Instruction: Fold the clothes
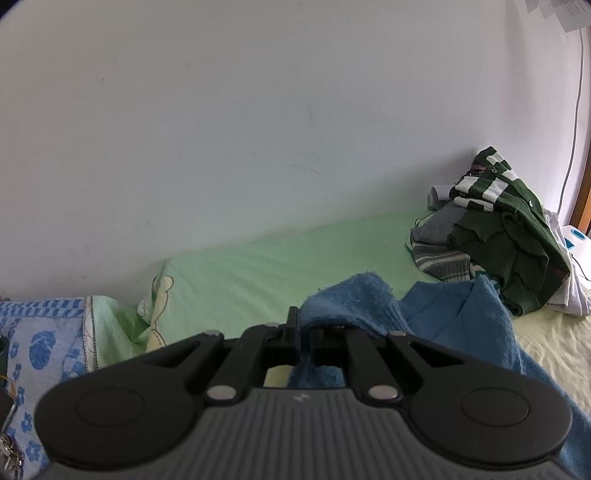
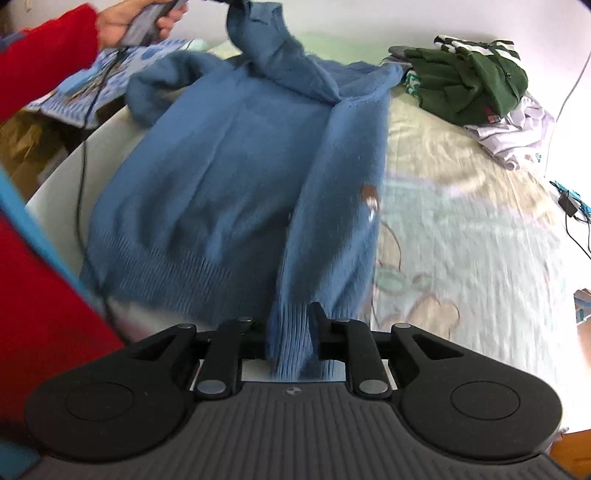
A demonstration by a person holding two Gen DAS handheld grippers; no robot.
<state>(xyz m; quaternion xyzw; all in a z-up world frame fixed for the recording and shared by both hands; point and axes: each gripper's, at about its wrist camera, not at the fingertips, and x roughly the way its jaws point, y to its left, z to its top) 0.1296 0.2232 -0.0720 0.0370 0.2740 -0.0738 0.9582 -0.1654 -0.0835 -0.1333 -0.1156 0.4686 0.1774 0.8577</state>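
Left wrist view: the left tongs, matte black with a ribbed grey housing, are clenched on a fold of the blue sweater, a fuzzy, soft-napped knit that rises in a rounded hump over the fingertips and slopes away to the right. Beyond lies the bed, its smooth pale-green sheet printed with a cartoon figure and meeting a plain white wall. A towel with blue blotches on light blue lies at left. At the far right is a heap of clothes: a dark green knit with white bands, grey striped ribbing and white cloth.

Right wrist view: the sweater is spread lengthwise on the bed, its body broad and flat and its hem ribbed in fine vertical lines. One long sleeve runs down the right side, and its ribbed cuff lies between the fingers of the right tongs, which stand slightly apart; whether the pads press on the cuff cannot be told. A small brown-and-white motif marks the sleeve. The upper part of the garment is lifted into a twisted peak at top centre. The person's left hand, in a fluffy red sleeve, grips a grey handle at the top left. The green heap lies at the upper right, on the crinkled sheet.
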